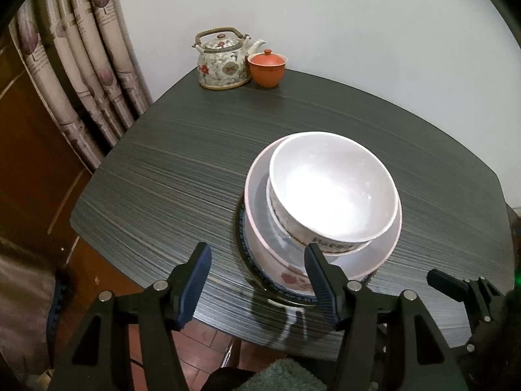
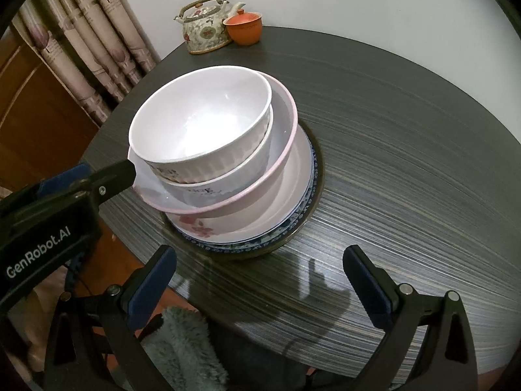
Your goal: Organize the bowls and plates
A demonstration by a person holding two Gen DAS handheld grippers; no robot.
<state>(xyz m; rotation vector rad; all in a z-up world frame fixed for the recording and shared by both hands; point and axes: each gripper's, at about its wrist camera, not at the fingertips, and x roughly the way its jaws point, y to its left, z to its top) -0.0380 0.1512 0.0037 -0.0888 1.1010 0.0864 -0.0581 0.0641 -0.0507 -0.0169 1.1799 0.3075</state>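
Hovering nr bowl stack point(image 2: 208, 150) on table point(image 2: 407, 137): left tongs point(image 1: 257, 280) & right tongs point(image 2: 260, 283) wide, empty.

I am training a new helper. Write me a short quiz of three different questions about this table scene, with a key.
1. True or false: the white ribbed bowl sits on top of the stack.
2. What stands beside the floral ceramic teapot?
3. The left hand-held gripper is: A) open and empty, B) shut on a plate.

Key: 1 true; 2 the orange lidded cup; 3 A.
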